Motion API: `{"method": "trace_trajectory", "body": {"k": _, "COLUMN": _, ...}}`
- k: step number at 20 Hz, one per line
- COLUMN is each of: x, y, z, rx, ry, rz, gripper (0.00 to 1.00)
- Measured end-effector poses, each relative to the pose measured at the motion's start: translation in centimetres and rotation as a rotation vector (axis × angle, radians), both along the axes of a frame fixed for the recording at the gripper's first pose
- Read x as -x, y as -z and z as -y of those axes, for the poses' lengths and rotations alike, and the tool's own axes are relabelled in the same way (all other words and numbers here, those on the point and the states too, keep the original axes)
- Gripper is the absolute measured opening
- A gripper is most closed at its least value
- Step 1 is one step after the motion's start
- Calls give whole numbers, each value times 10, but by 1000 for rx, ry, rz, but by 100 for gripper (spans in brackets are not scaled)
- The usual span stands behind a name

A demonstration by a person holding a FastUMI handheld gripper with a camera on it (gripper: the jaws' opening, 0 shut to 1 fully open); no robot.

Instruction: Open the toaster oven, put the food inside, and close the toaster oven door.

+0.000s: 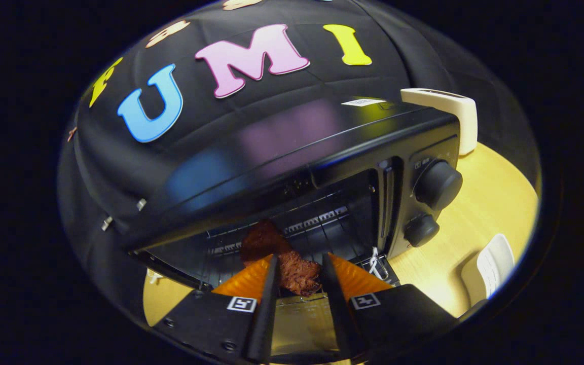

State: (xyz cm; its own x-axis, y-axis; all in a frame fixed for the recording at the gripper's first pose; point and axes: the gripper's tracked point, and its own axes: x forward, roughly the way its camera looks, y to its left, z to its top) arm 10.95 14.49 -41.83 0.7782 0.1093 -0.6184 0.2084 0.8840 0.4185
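While the toaster oven is standing with its door already down, the gripper is carrying the food toward the open cavity, so the middle step appears to be in hand. The jaws are standing narrowly apart, both pressing on the dark brown, rough-crusted piece, which is sitting between them right at the cavity's mouth. Its far part is looking smoother and redder. Just beyond it the wire rack is showing as thin metal bars. The oven body is glossy black, throwing back soft coloured reflections, with two round matte knobs on its right panel. It is resting on a pale wooden tabletop. A cream, rounded object is standing far right, behind the oven. Next, I judge, the food needs easing farther in over the rack, level, before the jaws are spreading; then the door wants lifting shut.
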Motion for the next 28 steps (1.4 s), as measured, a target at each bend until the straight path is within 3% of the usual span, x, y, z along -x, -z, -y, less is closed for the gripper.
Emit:
{"method": "trace_trajectory", "body": {"k": 4, "x": 0, "y": -9, "z": -6, "rx": 10, "ry": -21, "rz": 23, "gripper": 85}}
{"method": "trace_trajectory", "body": {"k": 7, "x": 2, "y": -13, "z": -3, "rx": 9, "ry": -13, "rz": 20, "gripper": 97}}
{"method": "trace_trajectory", "body": {"k": 11, "x": 12, "y": -20, "z": 5, "rx": 36, "ry": -14, "rz": 16, "gripper": 98}}
{"method": "trace_trajectory", "body": {"k": 19, "x": 65, "y": -60, "z": 4, "rx": 100, "ry": -96, "rz": 25, "gripper": 98}}
{"method": "trace_trajectory", "body": {"k": 28, "x": 153, "y": -60, "z": -27, "rx": 164, "ry": -281, "rz": -98, "gripper": 99}}
